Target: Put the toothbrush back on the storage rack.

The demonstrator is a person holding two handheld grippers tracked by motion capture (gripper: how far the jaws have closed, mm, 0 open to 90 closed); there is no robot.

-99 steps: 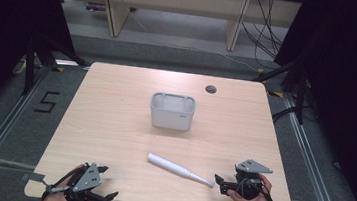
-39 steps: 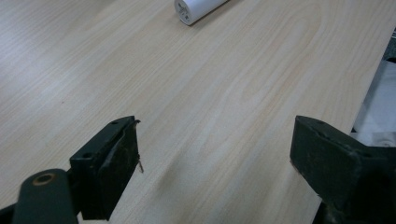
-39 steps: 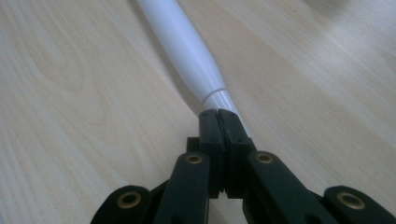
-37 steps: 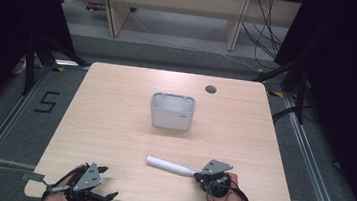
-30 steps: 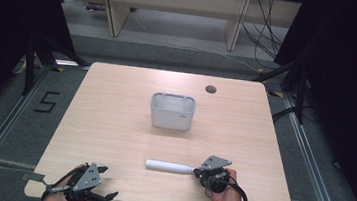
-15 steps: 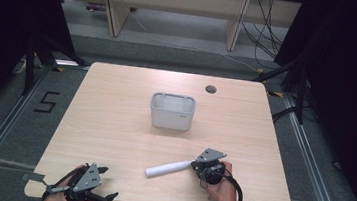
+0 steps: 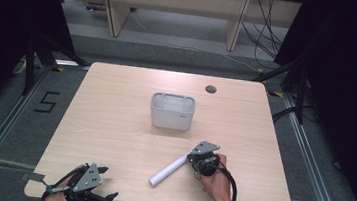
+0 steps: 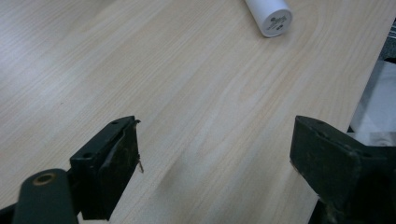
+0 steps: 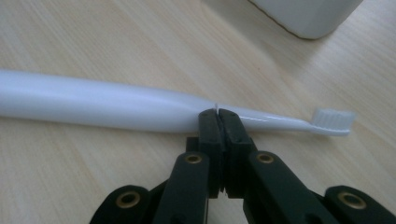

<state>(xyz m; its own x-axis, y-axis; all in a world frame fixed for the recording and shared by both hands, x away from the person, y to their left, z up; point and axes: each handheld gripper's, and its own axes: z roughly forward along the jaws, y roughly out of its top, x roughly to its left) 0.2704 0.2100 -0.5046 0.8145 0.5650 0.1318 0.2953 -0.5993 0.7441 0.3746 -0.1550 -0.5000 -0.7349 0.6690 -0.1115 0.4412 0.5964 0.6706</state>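
My right tool (image 9: 218, 113), clenched tight with its tips against the electric toothbrush (image 9: 140, 108), has swung it: the handle end now points toward the table's (image 7: 113, 124) near edge, nearer the white bin (image 7: 172, 111). My left tool (image 8: 215, 154) stays released, unmoved.

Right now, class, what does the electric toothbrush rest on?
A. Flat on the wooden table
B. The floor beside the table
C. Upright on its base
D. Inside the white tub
A: the electric toothbrush lies flat on the wooden table, apart from the white tub.
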